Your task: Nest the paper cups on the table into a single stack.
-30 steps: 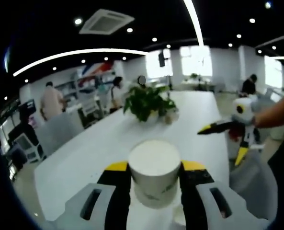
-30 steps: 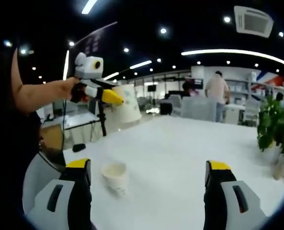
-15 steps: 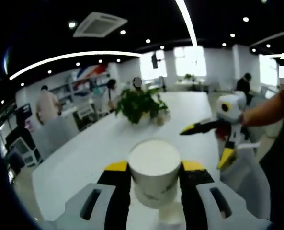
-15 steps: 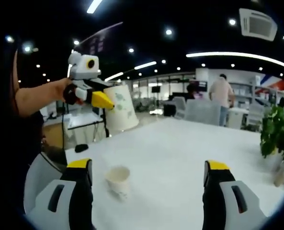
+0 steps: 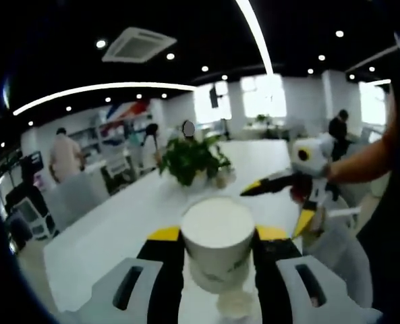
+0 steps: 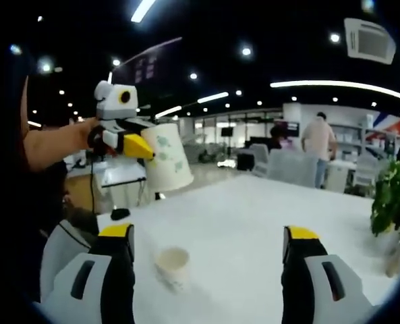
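Observation:
My left gripper (image 5: 217, 235) is shut on a white paper cup (image 5: 217, 237), held upside down with its base toward the camera. In the right gripper view the same cup (image 6: 166, 156) hangs in the air at upper left, clamped by the left gripper (image 6: 133, 144) with its yellow tips. A second paper cup (image 6: 173, 264) stands upright on the white table (image 6: 253, 223), near my right gripper's left jaw. That cup (image 5: 233, 305) also peeks up below the held one. My right gripper (image 6: 206, 236) is open with nothing between its jaws, and it reaches in from the right (image 5: 280, 196).
A potted green plant (image 5: 193, 158) stands mid-table, also seen at the right edge as the plant (image 6: 394, 202). Grey chairs (image 5: 78, 192) line the table's side. People stand far off in the office. A person's arm (image 6: 54, 138) holds the left gripper.
The held cup has drifted closer over the table cup and lower in the right gripper view. The right gripper has edged leftward in the left gripper view. Both cameras shifted slightly.

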The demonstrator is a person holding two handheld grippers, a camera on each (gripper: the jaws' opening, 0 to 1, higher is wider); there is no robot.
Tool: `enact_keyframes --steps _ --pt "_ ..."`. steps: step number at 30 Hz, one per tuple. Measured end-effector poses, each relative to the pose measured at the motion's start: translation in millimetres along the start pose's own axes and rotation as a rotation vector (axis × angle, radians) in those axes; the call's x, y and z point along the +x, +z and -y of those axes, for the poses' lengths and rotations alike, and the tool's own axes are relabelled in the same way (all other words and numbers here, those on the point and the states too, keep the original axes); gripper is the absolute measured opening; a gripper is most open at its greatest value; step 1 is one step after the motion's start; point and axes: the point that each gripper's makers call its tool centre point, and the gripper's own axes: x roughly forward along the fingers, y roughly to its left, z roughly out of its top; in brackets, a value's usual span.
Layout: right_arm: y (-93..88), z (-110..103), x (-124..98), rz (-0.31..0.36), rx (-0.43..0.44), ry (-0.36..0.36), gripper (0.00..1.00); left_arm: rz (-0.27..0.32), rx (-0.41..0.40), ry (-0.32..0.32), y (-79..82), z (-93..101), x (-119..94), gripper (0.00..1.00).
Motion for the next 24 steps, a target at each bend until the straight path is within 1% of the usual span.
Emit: enact_keyframes --steps 1,4,7,9,11,15,18,24 --pt "3.1 -1 0 0.004 0.003 0.009 0.87 0.010 -0.006 -0.001 0.9 0.3 -1 0.39" --pt "15.8 -7 1 0.020 0.008 0.042 0.83 0.091 -0.040 -0.015 9.0 2.7 -6 0.39" --pt "28.7 -14 2 0.033 0.008 0.086 0.77 0.126 -0.056 -0.012 13.3 4.5 -11 0.39" --pt "34.4 -21 3 0.034 0.020 0.135 0.66 0.152 -0.063 -0.016 16.8 5.7 -14 0.39" --pt "39.8 -24 5 0.035 0.020 0.152 0.57 0.181 -0.079 -0.029 21.2 8.5 -17 0.39" --pt "45.8 -33 12 0.043 0.044 0.209 0.53 0.239 -0.111 -0.044 29.1 12.6 -21 0.39" --pt "51.7 -47 19 0.051 0.075 0.275 0.49 0.286 -0.151 -0.053 32.4 13.0 -23 0.39" --pt "68.7 -68 26 0.090 0.118 0.368 0.44 0.339 -0.194 -0.064 32.4 17.0 -28 0.39"
